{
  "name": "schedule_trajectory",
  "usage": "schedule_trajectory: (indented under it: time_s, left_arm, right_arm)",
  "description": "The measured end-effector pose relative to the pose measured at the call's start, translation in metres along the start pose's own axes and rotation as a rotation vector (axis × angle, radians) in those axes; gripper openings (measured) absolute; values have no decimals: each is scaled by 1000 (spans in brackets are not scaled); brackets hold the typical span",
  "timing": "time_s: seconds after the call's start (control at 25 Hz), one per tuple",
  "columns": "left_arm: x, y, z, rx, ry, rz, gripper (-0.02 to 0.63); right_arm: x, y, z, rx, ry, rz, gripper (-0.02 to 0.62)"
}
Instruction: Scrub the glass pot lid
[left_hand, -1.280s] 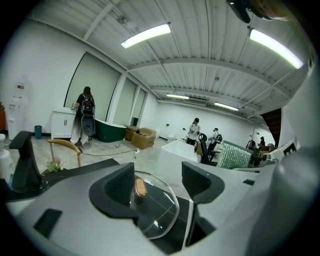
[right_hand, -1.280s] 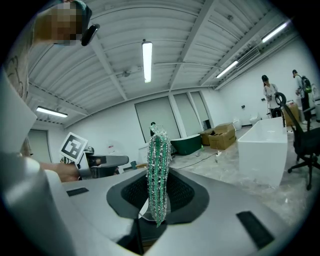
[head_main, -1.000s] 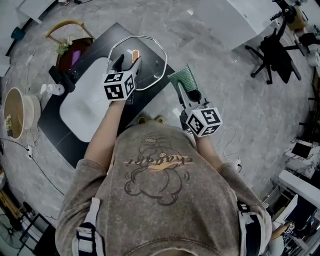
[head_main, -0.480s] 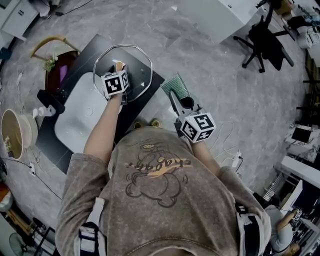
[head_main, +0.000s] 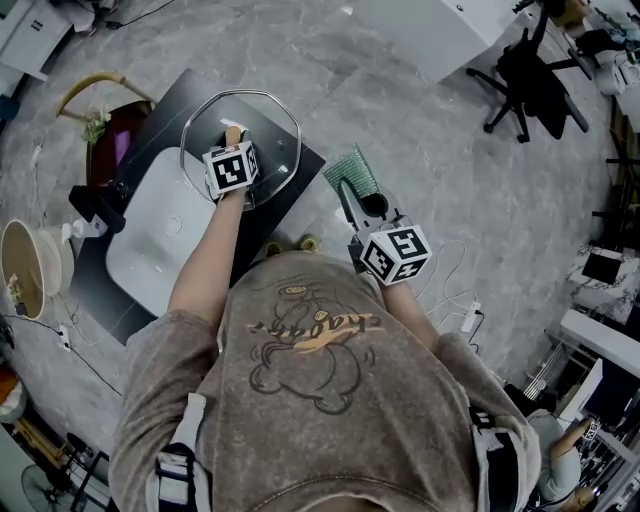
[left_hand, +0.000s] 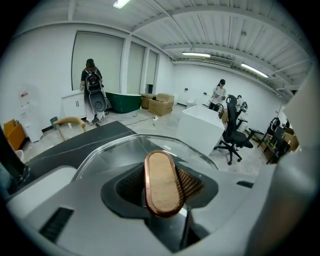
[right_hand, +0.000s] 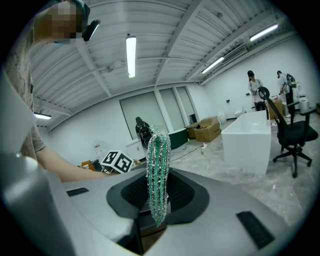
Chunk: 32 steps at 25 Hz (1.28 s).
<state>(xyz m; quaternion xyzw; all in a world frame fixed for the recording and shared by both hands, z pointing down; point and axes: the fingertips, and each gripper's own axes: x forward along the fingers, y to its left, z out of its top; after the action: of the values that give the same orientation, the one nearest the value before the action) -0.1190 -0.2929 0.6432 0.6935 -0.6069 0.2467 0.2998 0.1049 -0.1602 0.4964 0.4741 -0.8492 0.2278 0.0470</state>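
Note:
The glass pot lid (head_main: 272, 128) lies flat on the dark counter (head_main: 96, 292), at the sink's far right corner. Its oval wooden handle (head_main: 233, 132) stands between the jaws of my left gripper (head_main: 236, 142), which are closing on it from either side. In the left gripper view the handle (left_hand: 161, 182) fills most of the gap and the lid's rim (left_hand: 120, 149) curves behind it. My right gripper (head_main: 348, 188) hovers over the floor to the right of the counter, shut on a green mesh scrubber (head_main: 352, 165), which stands upright in the right gripper view (right_hand: 158, 170).
A white sink basin (head_main: 160, 230) is set in the counter, with a black faucet (head_main: 98, 205) on its left. A wooden-handled basket (head_main: 118, 105) and a round bowl (head_main: 30, 245) sit further left. A white cabinet (head_main: 440, 30) and an office chair (head_main: 530, 75) stand beyond.
My left gripper has moved forward over the lid and lowered round its handle, the jaws narrowing. The right gripper with the scrubber has barely moved.

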Motion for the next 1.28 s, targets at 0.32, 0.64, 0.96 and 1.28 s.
schedule_trajectory:
  time_s: [0.32, 0.64, 0.96, 1.28]
  left_arm:
    - [-18, 2, 0, -30, -7, 17, 173]
    - [-88, -14, 36, -73, -149, -121, 173]
    - [-142, -36, 44, -380, -221, -429, 173]
    - [-186, -65, 67, -686, -295, -792, 172]
  right_arm:
    - [-3, -9, 3, -3, 6, -2, 87]
    - [-3, -17, 11, -8, -13, -1, 87]
    - [-5, -21, 20, -18, -40, -12, 87]
    - [-12, -10, 29, -28, -65, 20, 87]
